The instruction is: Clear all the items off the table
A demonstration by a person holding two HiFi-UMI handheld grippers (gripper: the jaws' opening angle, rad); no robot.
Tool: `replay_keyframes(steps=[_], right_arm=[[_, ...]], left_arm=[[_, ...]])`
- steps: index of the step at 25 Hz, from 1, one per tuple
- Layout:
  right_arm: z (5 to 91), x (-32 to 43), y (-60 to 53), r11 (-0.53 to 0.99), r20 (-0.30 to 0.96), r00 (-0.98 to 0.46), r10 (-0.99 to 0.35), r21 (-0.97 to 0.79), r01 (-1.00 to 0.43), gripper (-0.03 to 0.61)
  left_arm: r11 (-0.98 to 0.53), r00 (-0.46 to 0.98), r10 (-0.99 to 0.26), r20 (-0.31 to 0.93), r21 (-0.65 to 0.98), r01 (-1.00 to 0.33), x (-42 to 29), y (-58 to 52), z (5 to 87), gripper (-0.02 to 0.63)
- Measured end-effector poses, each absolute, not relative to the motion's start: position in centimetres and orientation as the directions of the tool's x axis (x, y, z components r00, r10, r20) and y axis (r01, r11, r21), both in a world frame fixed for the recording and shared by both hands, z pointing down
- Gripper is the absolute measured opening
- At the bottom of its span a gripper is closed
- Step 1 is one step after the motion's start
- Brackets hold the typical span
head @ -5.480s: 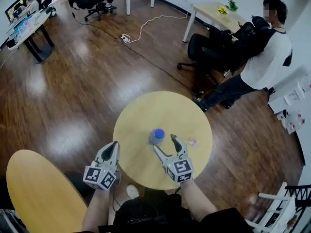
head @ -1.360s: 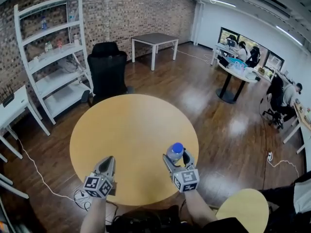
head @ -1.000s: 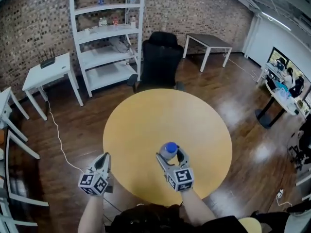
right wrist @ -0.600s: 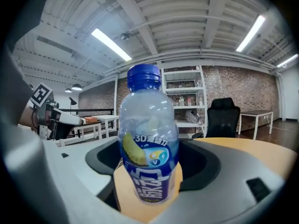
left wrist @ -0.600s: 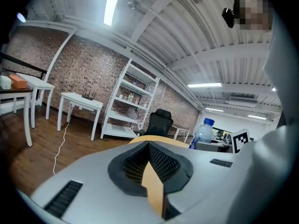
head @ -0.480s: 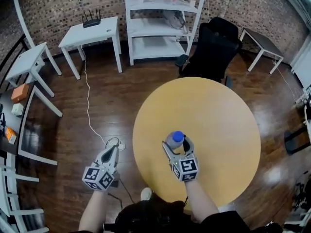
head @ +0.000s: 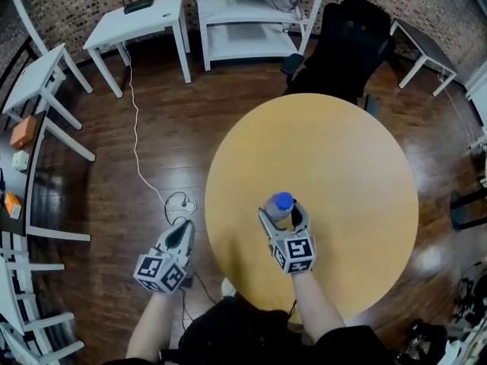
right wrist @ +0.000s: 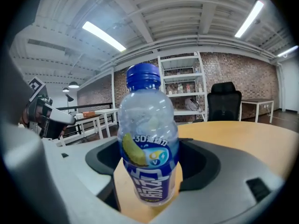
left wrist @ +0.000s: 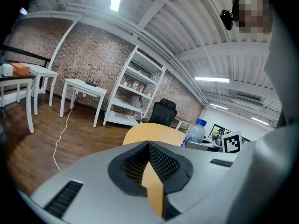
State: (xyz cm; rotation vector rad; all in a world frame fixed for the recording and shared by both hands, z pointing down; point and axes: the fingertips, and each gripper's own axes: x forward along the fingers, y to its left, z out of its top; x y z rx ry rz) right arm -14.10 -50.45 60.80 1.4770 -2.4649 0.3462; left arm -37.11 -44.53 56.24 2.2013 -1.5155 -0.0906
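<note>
One bottle [head: 280, 206], clear plastic with blue cap and blue label, stands upright between the jaws of the right gripper [head: 284, 214], over the near part of the round table [head: 358, 158]. In the right gripper view the bottle [right wrist: 148, 139] fills the gap between the jaws, which press on its lower body from both sides, set about as far apart as the bottle is wide; the tabletop [right wrist: 243, 129] shows below and behind it, and whether the base touches the wood cannot be told. Contents: the walls look clear, and any liquid level cannot be made out. One left gripper [head: 183, 230], held off the table's left edge over the wooden floor [head: 114, 166], well apart from the bottle; its view shows the jaws drawn close to a thin slit with nothing in it, the table [left wrist: 149, 133] and bottle [left wrist: 196, 130] beyond to the right. Nothing else rests on the tabletop. Surroundings: white shelf [head: 259, 14], black chair [head: 346, 36], white cable [head: 141, 158] on the floor.
</note>
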Motion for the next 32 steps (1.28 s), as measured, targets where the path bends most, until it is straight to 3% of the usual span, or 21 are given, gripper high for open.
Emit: replay_keyframes(steps=[16, 23, 32], right_arm=[[64.0, -12.5, -48.6, 0.417, 0.331, -0.416, -0.847, -0.07, -0.906, 0.374], [64.0, -12.0, -48.6, 0.417, 0.359, -0.411, -0.838, -0.064, -0.907, 0.414], [61.1, -11.2, -46.2, 0.392, 0.332, -0.384, -0.861, -0.048, -0.919, 0.414]], left_arm=[[-0.265, 0.405, -0.873, 0.27, 0.436, -0.86, -34.9, -43.4, 59.1, 0.0], [-0.291, 0.417, -0.881, 0.225, 0.439, -0.85, -34.4, -42.7, 57.7, 0.0], [-0.322, 0.414, -0.898, 0.147, 0.421, -0.848, -34.9, -41.9, 55.1, 0.0]])
